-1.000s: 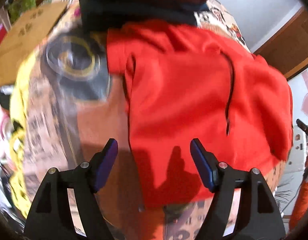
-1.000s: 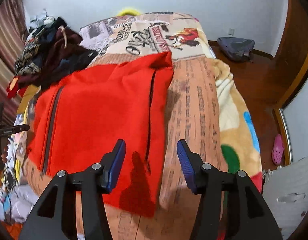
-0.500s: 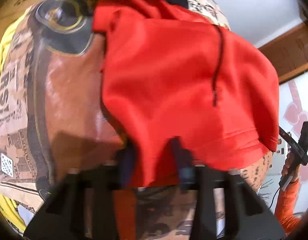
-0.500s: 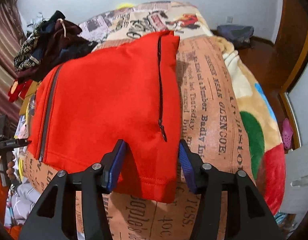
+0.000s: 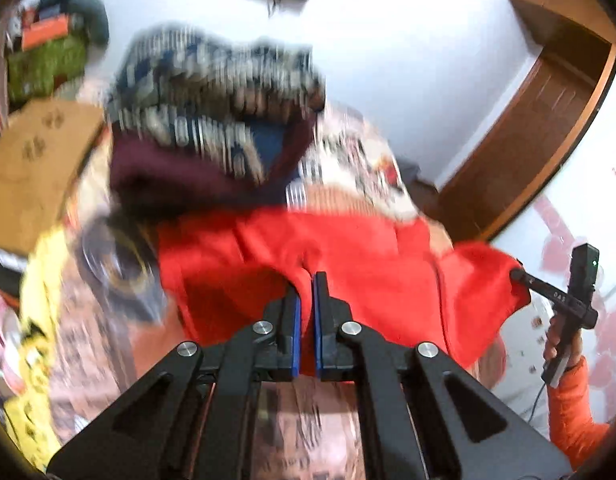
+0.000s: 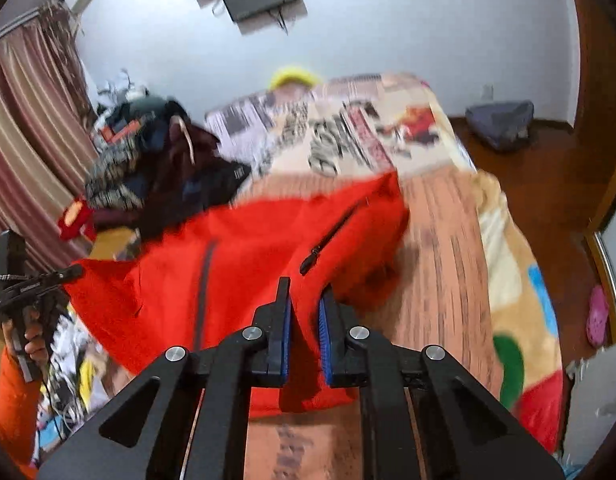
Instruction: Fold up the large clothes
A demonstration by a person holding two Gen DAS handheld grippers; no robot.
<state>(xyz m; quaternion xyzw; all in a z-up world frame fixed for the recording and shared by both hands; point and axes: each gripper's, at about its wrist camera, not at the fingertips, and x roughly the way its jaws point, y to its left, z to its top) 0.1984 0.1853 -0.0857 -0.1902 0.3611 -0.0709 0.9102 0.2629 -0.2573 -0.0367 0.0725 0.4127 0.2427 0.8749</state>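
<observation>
Both grippers were open over the flat red jacket (image 6: 244, 280) a second ago — now its near hem is lifted off the printed blanket (image 6: 443, 240). Left gripper (image 5: 306, 280) is clamped on one hem corner, right gripper (image 6: 306, 286) on the other — far part lies beside the dark clothes pile (image 5: 212, 128).

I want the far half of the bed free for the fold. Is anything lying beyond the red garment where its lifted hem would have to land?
Yes. A pile of dark clothes lies at the red garment's far left edge; the far right blanket looks bare.
</observation>
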